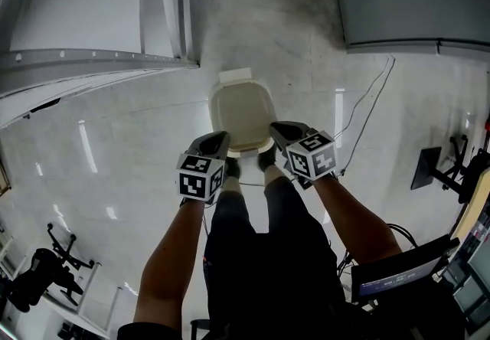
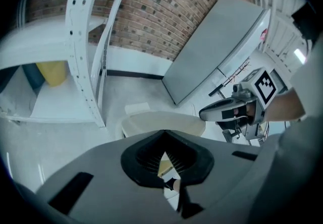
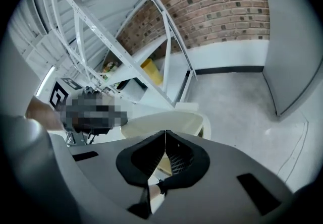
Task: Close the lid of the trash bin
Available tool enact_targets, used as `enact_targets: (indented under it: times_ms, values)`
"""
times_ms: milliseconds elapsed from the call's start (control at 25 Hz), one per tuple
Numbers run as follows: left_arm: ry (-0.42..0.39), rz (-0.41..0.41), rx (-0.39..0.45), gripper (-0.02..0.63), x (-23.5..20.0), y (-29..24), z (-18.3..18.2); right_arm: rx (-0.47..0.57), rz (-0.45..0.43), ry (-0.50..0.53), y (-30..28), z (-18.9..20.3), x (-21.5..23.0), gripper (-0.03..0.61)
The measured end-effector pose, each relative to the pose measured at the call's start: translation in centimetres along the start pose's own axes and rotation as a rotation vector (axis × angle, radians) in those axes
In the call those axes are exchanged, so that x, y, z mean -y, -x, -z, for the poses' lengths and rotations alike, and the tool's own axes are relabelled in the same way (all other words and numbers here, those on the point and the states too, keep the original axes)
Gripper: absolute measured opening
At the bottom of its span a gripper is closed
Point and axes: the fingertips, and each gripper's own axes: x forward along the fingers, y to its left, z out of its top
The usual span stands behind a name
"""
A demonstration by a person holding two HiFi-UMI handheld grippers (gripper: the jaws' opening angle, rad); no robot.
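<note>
The cream lid (image 1: pixel 241 112) lies flat on the bin (image 3: pixel 205 130), which stands on the pale floor (image 1: pixel 306 47) just ahead of the person's feet, near a white rack (image 1: pixel 92 63). The left gripper (image 1: pixel 217 139) and right gripper (image 1: pixel 279 132) hover side by side over the lid's near edge — whether they touch it is unclear. Both have their jaws pressed together, nothing between them.
</note>
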Motion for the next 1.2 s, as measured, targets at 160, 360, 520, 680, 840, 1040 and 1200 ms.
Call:
enact_targets:
  times_ms: [160, 360, 520, 680, 840, 1040, 1200]
  values:
    - [-0.014, 0.019, -0.083, -0.002, -0.3, -2.0, 5.2, -0.07, -0.003, -0.006, -2.1, 4.8, -0.1, 0.009]
    - [-0.026, 0.019, -0.153, -0.002, -0.9, -5.0, 10.2, -0.143, -0.012, -0.004, -4.9, 10.0, 0.5, 0.009]
    - [-0.004, 0.009, -0.171, -0.002, -2.0, -7.1, 12.5, -0.171, -0.008, -0.008, -7.0, 12.6, 1.4, 0.009]
    - [-0.001, -0.007, -0.19, -0.002, -2.6, -8.4, 13.9, -0.2, -0.002, 0.007, -8.3, 14.1, 2.1, 0.009]
    - [-0.021, -0.018, -0.218, -0.002, -3.1, -9.3, 14.5, -0.222, 0.005, -0.001, -9.0, 14.9, 2.7, 0.009]
    - [-0.037, -0.014, -0.229, -0.002, -3.2, -9.5, 14.7, -0.229, 0.001, -0.002, -9.5, 15.3, 3.0, 0.009]
    - [-0.04, -0.008, -0.235, -0.002, -3.3, -9.7, 14.8, -0.241, 0.005, 0.011, -9.6, 15.5, 3.1, 0.009]
